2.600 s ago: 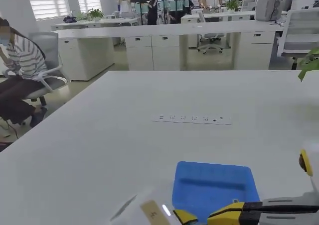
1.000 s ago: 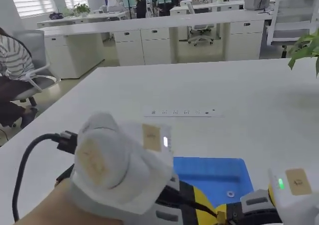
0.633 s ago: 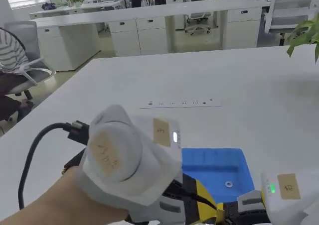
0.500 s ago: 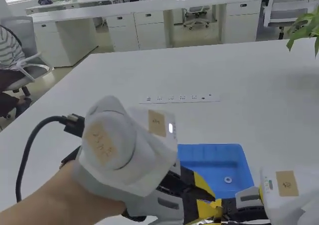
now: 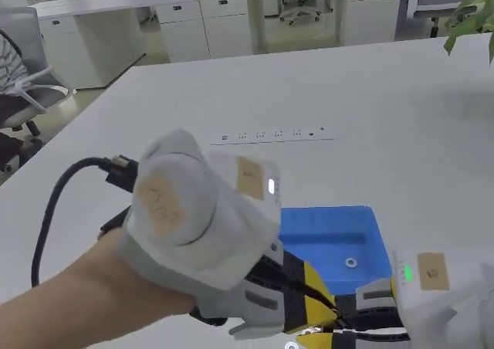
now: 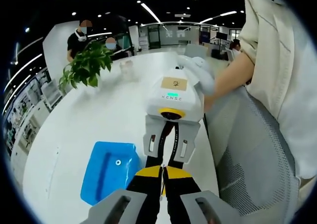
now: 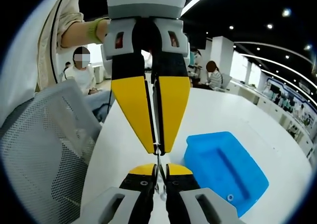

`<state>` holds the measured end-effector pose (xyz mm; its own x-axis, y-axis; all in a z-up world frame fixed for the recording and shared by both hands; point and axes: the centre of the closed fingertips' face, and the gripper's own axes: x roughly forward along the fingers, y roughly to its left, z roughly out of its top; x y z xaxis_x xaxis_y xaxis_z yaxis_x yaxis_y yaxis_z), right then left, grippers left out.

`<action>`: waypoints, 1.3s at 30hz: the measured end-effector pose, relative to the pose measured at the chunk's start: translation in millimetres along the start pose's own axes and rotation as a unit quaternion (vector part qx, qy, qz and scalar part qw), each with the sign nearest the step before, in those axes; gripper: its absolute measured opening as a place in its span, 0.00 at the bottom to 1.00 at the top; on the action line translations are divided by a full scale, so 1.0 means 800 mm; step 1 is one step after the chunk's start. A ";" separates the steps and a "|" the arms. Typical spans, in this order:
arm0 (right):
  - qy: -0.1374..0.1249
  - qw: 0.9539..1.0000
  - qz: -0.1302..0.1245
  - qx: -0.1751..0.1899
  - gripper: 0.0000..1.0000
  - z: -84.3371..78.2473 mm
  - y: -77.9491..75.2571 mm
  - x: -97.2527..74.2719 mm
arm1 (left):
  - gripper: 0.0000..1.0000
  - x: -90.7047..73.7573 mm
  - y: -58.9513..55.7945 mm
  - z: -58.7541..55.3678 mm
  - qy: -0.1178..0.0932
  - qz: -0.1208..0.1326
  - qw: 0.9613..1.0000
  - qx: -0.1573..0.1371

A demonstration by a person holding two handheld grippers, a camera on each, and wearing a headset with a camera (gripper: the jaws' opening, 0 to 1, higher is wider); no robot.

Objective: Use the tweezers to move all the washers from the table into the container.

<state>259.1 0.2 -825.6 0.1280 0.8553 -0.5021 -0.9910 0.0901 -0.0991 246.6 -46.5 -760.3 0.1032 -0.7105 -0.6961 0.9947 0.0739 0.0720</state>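
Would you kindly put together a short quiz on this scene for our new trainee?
1. True or false: one washer lies in the blue container.
2. How do the left gripper and the right gripper stand? A) far apart, jaws wide open. B) tip to tip, jaws nearly closed on what looks like the thin tweezers. C) both inside the container.
3. Fill in: beyond the container, on the table, lies a white ___.
Key: 1 true; 2 B; 3 power strip.
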 end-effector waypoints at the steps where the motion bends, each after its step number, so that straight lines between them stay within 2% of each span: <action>1: 0.002 1.000 -0.001 0.002 0.04 -0.002 -0.001 0.001 | 0.00 0.001 0.001 -0.002 0.004 0.001 1.000 0.002; 3: 0.005 1.000 -0.002 0.010 0.04 -0.007 -0.003 0.001 | 0.00 0.003 0.003 -0.005 0.006 0.000 1.000 0.000; 10: -0.016 0.998 0.000 0.063 0.04 -0.004 -0.008 -0.001 | 0.00 0.004 0.014 -0.003 0.003 0.001 1.000 -0.012; 11: -0.018 0.998 -0.002 0.064 0.04 -0.004 -0.010 -0.001 | 0.00 0.004 0.015 -0.003 0.001 -0.001 1.000 -0.017; 13: -0.025 0.995 -0.003 0.094 0.05 -0.004 -0.012 -0.001 | 0.00 0.005 0.021 -0.003 -0.002 -0.003 0.999 -0.039; 16: -0.025 0.993 0.002 0.117 0.06 -0.006 -0.015 0.000 | 0.00 0.008 0.025 -0.002 -0.004 -0.018 0.998 -0.055; 19: -0.019 0.994 0.002 0.112 0.06 -0.006 -0.014 -0.002 | 0.00 0.010 0.028 -0.001 0.002 -0.031 0.998 -0.057; 23: -0.005 0.995 0.004 0.102 0.08 0.000 -0.009 -0.015 | 0.00 0.009 0.028 -0.002 0.012 -0.041 0.998 -0.055; 27: -0.006 0.996 0.000 0.094 0.04 0.003 -0.011 -0.020 | 0.00 0.009 0.022 -0.006 0.018 -0.053 0.997 -0.059; 29: -0.008 0.995 0.008 0.103 0.03 0.004 -0.010 -0.017 | 0.00 0.012 0.021 -0.015 0.033 -0.044 0.997 -0.054; 30: -0.007 0.995 0.005 0.101 0.02 0.004 -0.011 -0.016 | 0.00 0.014 0.026 -0.020 0.037 -0.028 0.997 -0.055; 31: -0.005 0.995 -0.001 0.102 0.02 0.004 -0.015 -0.015 | 0.02 0.014 0.034 -0.020 0.030 0.000 0.998 -0.058; 32: -0.004 0.993 -0.001 0.119 0.02 0.004 -0.016 -0.015 | 0.09 0.014 0.037 -0.019 0.012 0.020 0.997 -0.076; 33: -0.005 0.991 -0.005 0.137 0.02 0.004 -0.019 -0.014 | 0.19 0.012 0.034 -0.019 0.001 0.018 0.995 -0.101; 34: -0.007 0.990 -0.009 0.144 0.01 0.003 -0.022 -0.014 | 0.24 0.006 0.033 -0.021 -0.016 0.029 0.991 -0.131; 35: -0.008 0.989 -0.009 0.149 0.01 0.003 -0.024 -0.014 | 0.31 0.001 0.037 -0.021 -0.031 0.049 0.989 -0.139; 36: -0.009 0.988 -0.013 0.153 0.01 0.002 -0.026 -0.014 | 0.36 -0.007 0.039 -0.026 -0.044 0.069 0.984 -0.158; 38: -0.012 0.986 -0.021 0.164 0.01 0.001 -0.030 -0.014 | 0.45 -0.020 0.036 -0.033 -0.059 0.094 0.976 -0.185; 39: -0.016 0.983 -0.022 0.181 0.01 0.001 -0.031 -0.015 | 0.50 -0.032 0.037 -0.036 -0.076 0.122 0.969 -0.203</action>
<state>281.8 -11.8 -816.5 0.1747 0.8621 -0.4758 -0.9343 0.2977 0.1963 273.6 -6.1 -761.3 0.3641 -0.7300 -0.5784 0.8621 0.4992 -0.0874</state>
